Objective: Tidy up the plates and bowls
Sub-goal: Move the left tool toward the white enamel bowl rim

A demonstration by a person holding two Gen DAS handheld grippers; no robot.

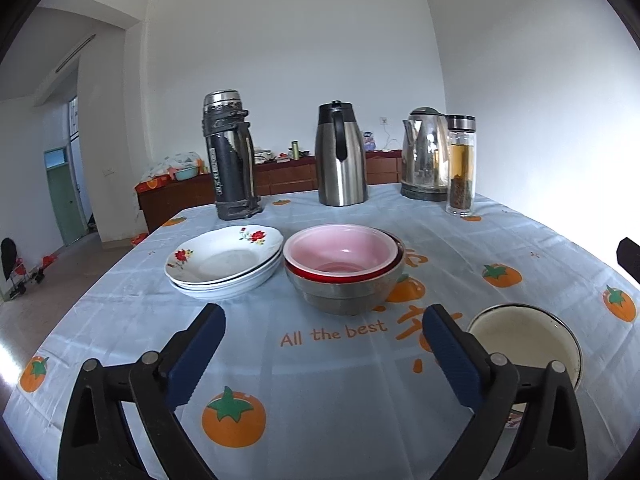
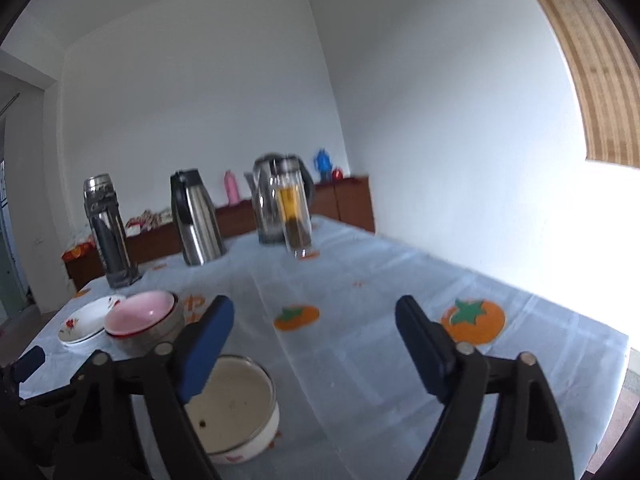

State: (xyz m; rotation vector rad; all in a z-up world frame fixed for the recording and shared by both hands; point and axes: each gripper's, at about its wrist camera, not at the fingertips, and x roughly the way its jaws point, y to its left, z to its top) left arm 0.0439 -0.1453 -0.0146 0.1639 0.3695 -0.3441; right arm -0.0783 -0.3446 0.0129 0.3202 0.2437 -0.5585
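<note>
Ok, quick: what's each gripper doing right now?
Left gripper: open, holding nothing.
Right gripper: open, nothing between its jaws.

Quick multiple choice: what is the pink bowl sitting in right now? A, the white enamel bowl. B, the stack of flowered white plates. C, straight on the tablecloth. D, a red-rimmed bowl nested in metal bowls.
D: the pink bowl rests inside the red-rimmed bowl, nested in metal bowls.

Our left tongs [image 1: 324,344] and right tongs [image 2: 316,344] look alike: black angular plastic arms joined by round silver pivot screws, each finger [image 1: 196,356] faced with a ribbed dark-blue pad.
</note>
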